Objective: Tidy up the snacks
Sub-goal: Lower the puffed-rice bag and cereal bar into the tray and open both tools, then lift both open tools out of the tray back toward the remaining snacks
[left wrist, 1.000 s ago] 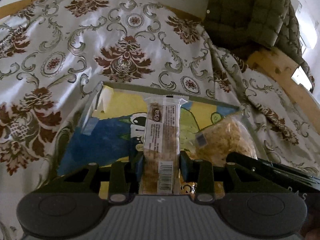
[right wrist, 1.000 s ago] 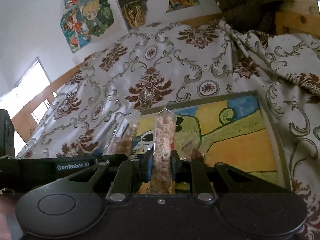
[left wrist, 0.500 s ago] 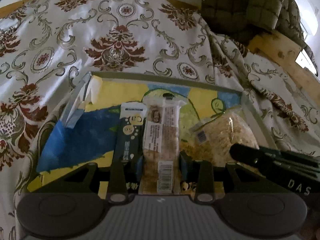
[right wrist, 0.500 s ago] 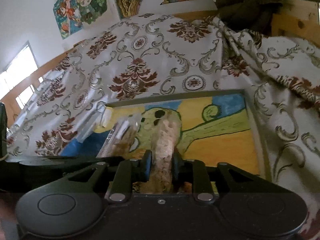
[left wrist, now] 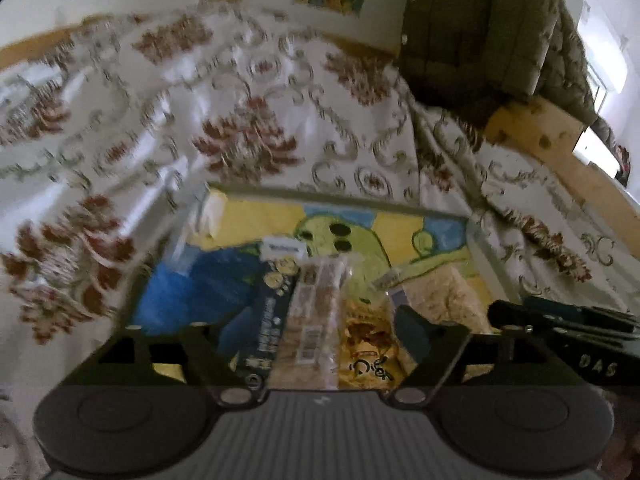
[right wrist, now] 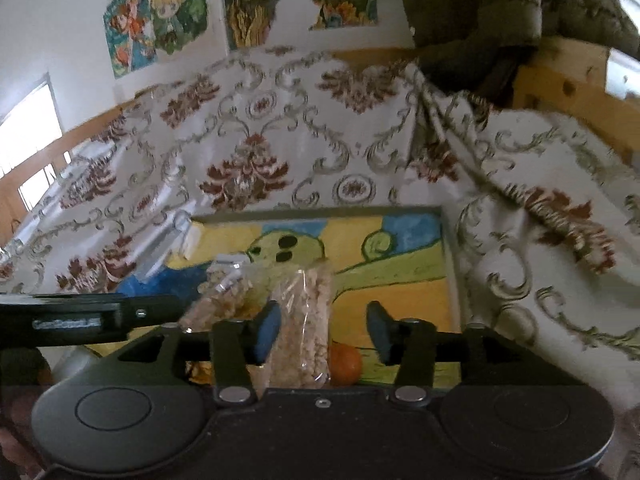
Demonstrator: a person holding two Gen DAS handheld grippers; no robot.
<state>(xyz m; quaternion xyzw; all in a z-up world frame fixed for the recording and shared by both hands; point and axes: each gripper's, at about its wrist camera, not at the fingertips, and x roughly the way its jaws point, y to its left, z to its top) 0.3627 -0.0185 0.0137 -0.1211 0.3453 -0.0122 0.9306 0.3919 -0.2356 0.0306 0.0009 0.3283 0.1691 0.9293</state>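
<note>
now both grippers let go over the tray

our left gripper (left wrist: 320,340) is opening, its pads clear of the cereal bar (left wrist: 310,328) that lies between them on the painted tray (left wrist: 328,196), beside a dark blue packet (left wrist: 264,320). our right gripper (right wrist: 324,330) is opening too; the clear bag of puffed snack (right wrist: 304,324) leans against its left pad, with an orange (right wrist: 346,364) just beside it on the tray.

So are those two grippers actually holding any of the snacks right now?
No. Both are opening: the left gripper has let go of the cereal bar, and the right gripper stands clear of the clear puffed-snack bag.
</note>
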